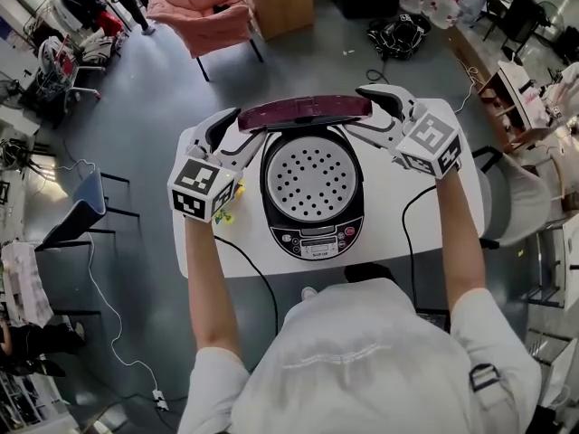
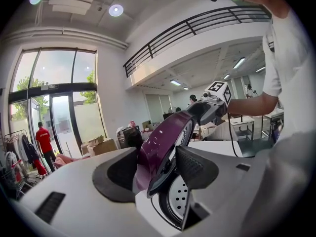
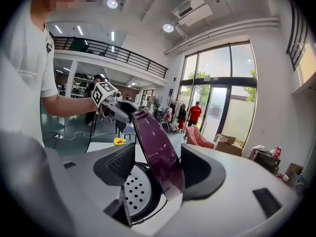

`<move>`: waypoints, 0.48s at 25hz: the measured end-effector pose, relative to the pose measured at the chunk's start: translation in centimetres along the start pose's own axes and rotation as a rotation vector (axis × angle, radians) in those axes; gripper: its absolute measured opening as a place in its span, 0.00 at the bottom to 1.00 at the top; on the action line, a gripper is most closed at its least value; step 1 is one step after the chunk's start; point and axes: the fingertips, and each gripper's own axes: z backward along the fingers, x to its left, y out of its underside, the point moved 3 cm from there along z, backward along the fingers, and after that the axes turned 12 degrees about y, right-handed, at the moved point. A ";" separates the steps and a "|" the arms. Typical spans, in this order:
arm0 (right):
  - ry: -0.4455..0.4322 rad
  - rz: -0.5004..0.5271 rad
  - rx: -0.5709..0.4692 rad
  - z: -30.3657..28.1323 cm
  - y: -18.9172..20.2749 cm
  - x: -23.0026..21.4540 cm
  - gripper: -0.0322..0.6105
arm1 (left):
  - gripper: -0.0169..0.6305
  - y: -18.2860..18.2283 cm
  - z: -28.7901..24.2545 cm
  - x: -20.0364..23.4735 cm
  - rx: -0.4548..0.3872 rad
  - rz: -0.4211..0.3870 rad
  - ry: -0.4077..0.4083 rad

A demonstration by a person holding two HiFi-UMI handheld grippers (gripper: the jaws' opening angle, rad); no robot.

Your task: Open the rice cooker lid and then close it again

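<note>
Head view: the rice cooker (image 1: 312, 197) is set mid-table (image 1: 452, 215), its lid (image 1: 305, 111) raised upright along the far side. The lid's ends are straddled by the left gripper (image 1: 240, 127) and right gripper (image 1: 373, 111), both released. For closing, the top edge is best pressed down evenly from both ends. The lid's long axis is laid left to right, purple outside turned away.

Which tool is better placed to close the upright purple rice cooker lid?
Right, narrowly: the right tool, jaws open, seems to straddle the upright purple rice cooker lid deeper; the left tool straddles its other end too.
</note>
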 end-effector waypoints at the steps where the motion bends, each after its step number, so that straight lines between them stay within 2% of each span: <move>1: -0.004 -0.005 0.001 0.3 0.1 0.4 0.53 | 0.43 0.1 0.1 -0.4 0.006 -0.004 0.007; 12: -0.037 -0.020 0.052 2.7 1.8 4.7 0.56 | 0.49 2.3 1.6 -4.8 0.064 -0.016 0.091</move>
